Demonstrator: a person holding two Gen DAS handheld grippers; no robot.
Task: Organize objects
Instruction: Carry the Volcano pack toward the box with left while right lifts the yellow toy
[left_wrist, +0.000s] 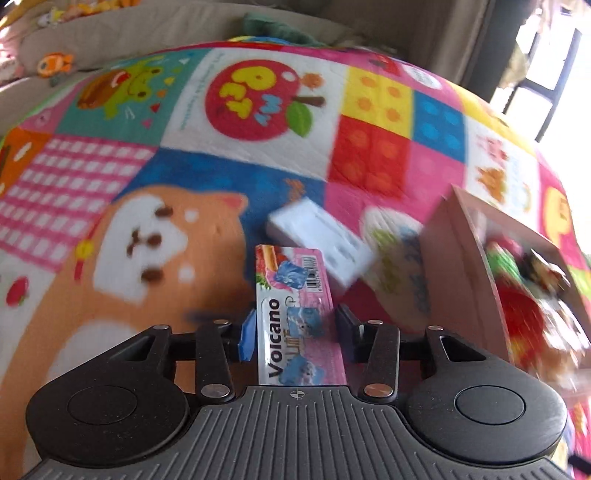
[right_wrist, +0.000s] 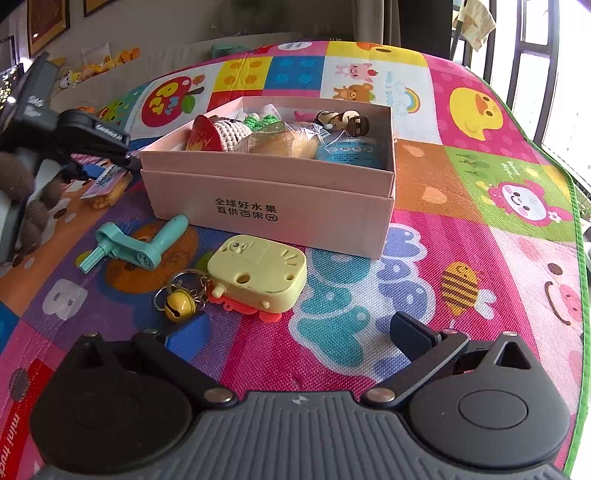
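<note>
Left wrist view: our left gripper (left_wrist: 295, 325) has its fingers narrow, and the blue pads press both sides of a pink "Volcano" snack packet (left_wrist: 301, 321), which we hold above the colourful play mat (left_wrist: 184, 177). A white block (left_wrist: 317, 240) lies just beyond it, and the pink box (left_wrist: 458, 273) stands to the right, blurred. In the right wrist view, our right gripper (right_wrist: 295, 338) stands wide and holds nothing. Near its left finger lie a bell keyring (right_wrist: 181, 299), a yellow toy (right_wrist: 258, 273) and a teal handle (right_wrist: 136, 247), all in front of the box, which is full of toys.
</note>
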